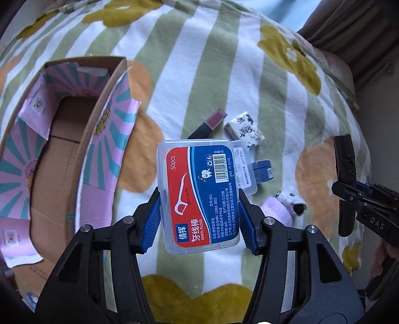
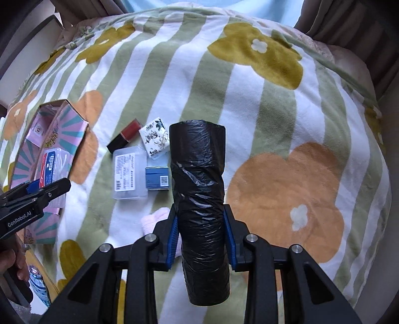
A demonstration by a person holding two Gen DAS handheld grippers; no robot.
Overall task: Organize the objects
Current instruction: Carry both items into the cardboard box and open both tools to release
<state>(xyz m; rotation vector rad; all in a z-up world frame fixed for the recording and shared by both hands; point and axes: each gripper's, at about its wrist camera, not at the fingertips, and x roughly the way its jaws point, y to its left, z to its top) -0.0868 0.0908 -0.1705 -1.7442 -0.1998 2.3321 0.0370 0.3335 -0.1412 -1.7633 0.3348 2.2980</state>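
Observation:
My left gripper (image 1: 199, 219) is shut on a clear dental floss box (image 1: 199, 197) with a red and blue label, held above the blanket just right of the open cardboard box (image 1: 62, 154). My right gripper (image 2: 200, 236) is shut on a black roll of bin bags (image 2: 199, 199), held upright above the blanket; the roll also shows in the left wrist view (image 1: 345, 184). In the right wrist view the left gripper (image 2: 37, 197) holds the floss box (image 2: 53, 167) beside the cardboard box (image 2: 49, 139).
On the flowered blanket (image 2: 274, 124) lie a red lipstick (image 2: 126, 135), a patterned tissue pack (image 2: 155, 137), a second clear box (image 2: 129, 172), a small blue box (image 2: 157, 178) and a pink plush toy (image 1: 279, 209). Curtains (image 2: 349, 22) hang behind.

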